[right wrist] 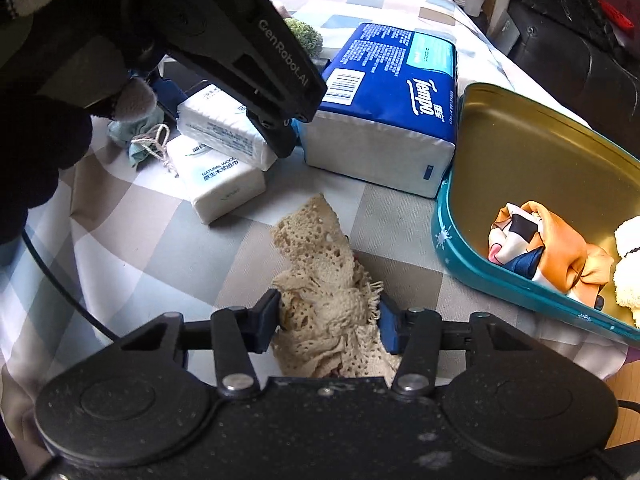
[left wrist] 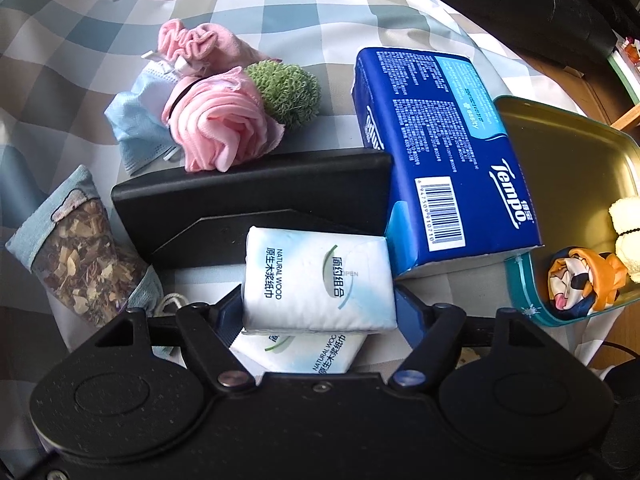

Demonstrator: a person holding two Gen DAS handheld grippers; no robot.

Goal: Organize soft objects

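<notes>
My left gripper [left wrist: 320,312] is shut on a small white tissue pack [left wrist: 320,276], its blue pads pressing both short sides. That pack rests tilted on a second white pack [left wrist: 304,354]. In the right wrist view my right gripper [right wrist: 328,320] is shut on a bunched beige lace cloth [right wrist: 316,248] lying on the checked cloth. To its right stands an open teal tin [right wrist: 452,248] with a gold inside, holding an orange patterned scarf [right wrist: 548,248] and a white fluffy item [right wrist: 628,272]. A big blue Tempo tissue pack [right wrist: 392,92] lies against the tin.
A black box [left wrist: 256,192] lies behind the white packs. Beyond it sit two pink cloths [left wrist: 220,120], a green knitted ball [left wrist: 288,92] and a blue face mask [left wrist: 132,120]. A herb sachet [left wrist: 76,248] lies at the left. A dark gloved hand [right wrist: 40,140] holds the left gripper.
</notes>
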